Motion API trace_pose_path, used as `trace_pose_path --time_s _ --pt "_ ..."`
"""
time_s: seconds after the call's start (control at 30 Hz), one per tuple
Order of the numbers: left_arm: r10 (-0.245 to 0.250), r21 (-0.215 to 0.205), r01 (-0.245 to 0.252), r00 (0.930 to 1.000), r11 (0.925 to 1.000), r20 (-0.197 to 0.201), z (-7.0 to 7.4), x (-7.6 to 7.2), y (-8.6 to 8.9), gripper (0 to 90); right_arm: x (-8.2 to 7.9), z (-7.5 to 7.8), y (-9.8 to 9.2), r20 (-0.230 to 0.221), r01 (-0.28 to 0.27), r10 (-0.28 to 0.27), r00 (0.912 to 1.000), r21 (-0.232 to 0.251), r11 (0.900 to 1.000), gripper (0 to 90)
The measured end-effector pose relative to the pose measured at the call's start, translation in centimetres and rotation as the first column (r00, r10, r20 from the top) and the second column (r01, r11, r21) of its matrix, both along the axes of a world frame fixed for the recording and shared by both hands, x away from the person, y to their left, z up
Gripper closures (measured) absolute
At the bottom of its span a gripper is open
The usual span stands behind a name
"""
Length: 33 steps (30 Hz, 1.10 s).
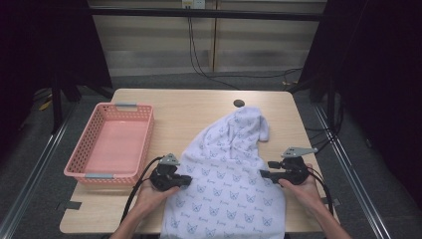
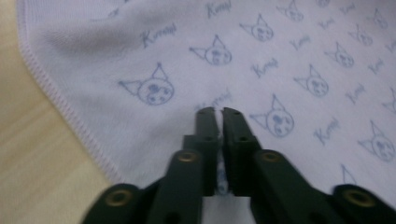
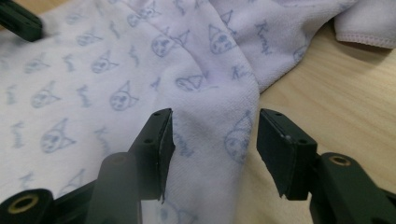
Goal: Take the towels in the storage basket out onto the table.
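While the white cat-print cloth (image 1: 229, 174) lies rumpled mid-table, the left gripper (image 1: 186, 180) pinches its nine o'clock edge; the right gripper (image 1: 264, 169) gapes around the three o'clock fold. Pink basket (image 1: 84, 144) sits at ten o'clock, apart.

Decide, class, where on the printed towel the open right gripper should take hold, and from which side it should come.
Grip the towel at its raised side fold, which already lies between the right gripper's open fingers. Come from the towel's right edge, low over the bare table: there the cloth humps up, while elsewhere it lies flat.
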<state>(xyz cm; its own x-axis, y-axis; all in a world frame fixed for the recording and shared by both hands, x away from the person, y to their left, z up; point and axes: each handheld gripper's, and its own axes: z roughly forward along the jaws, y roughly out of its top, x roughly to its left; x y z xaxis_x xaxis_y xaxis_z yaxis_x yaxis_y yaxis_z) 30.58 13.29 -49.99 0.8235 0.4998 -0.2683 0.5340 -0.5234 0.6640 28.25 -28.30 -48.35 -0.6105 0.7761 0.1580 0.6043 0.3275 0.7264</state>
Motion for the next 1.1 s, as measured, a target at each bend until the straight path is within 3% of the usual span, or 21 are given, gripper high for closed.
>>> trace_pose_path --time_s 0.07,0.23,0.37,0.43,0.53,0.6,0.63,0.73,0.8,0.83,0.93,1.0,1.03,1.1 --pt "0.001 -0.008 -0.001 1.0 1.0 -0.004 0.0 -0.9 0.6 90.0 0.3 -0.3 0.3 -0.001 0.009 -0.009 1.0 -0.005 1.0 45.4" --pt "-0.006 0.027 0.006 0.9998 0.9996 -0.021 0.4 -4.2 2.2 90.0 0.1 -0.5 1.0 -0.01 -0.011 0.011 0.9999 -0.009 1.0 44.4" --pt "-0.068 0.018 0.07 0.9946 0.9974 -0.079 0.6 -7.5 3.1 90.0 -0.1 -0.4 1.8 -0.006 -0.03 0.03 0.9995 -0.01 1.0 42.9" --pt "-0.078 0.03 0.08 0.9947 0.9964 -0.067 0.9 -8.0 3.1 90.0 -0.1 -0.4 2.0 -0.017 -0.043 0.043 0.9989 0.0 0.999 43.2" --pt "-0.065 -0.037 0.063 0.9962 0.9973 -0.057 1.0 -7.1 2.9 78.4 0.0 -0.9 2.8 -0.04 -0.079 0.079 0.9961 -0.001 0.997 50.9" --pt "-0.049 -0.054 0.048 0.9985 0.9974 -0.026 1.4 -6.2 2.7 74.0 -0.2 -0.9 3.3 -0.044 -0.113 0.113 0.9926 0.02 0.993 76.8" --pt "-0.029 -0.062 0.029 0.9995 0.9977 -0.01 1.6 -5.6 2.6 71.1 -0.5 -0.5 3.4 0.0 -0.093 0.093 0.9957 0.002 0.996 82.8" --pt "0.039 -0.098 -0.035 0.9987 0.9946 0.033 1.9 -3.1 2.2 68.6 -1.4 1.2 3.2 0.066 -0.074 0.071 0.9953 0.039 0.997 87.8" --pt "0.074 -0.118 -0.07 0.9968 0.9906 0.03 1.6 -1.3 1.7 69.5 -2.2 1.9 3.0 0.068 -0.096 0.091 0.9935 0.074 0.993 88.0" --pt "0.087 -0.107 -0.081 0.9949 0.991 0.05 1.4 -0.7 1.3 69.7 -2.6 2.1 3.0 0.064 -0.113 0.108 0.9921 0.076 0.991 88.1" --pt "0.071 -0.047 -0.068 0.9958 0.9966 0.059 0.7 0.2 0.1 71.7 -4.3 1.6 3.3 0.034 -0.181 0.179 0.9832 0.059 0.982 88.1" --pt "0.028 0.032 -0.031 0.9969 0.999 0.073 0.2 -0.3 -0.4 77.1 -5.5 0.8 3.5 0.002 -0.218 0.218 0.9759 0.049 0.975 88.0" --pt "0.023 0.046 -0.028 0.9934 0.9985 0.112 0.1 -0.8 -0.3 81.0 -5.8 0.7 3.6 -0.01 -0.229 0.23 0.9731 0.048 0.972 88.0" --pt "0.021 0.051 -0.025 0.9979 0.9984 0.062 0.3 -1.3 0.2 88.3 -6.4 0.3 3.7 -0.028 -0.245 0.246 0.9688 0.039 0.969 87.8"
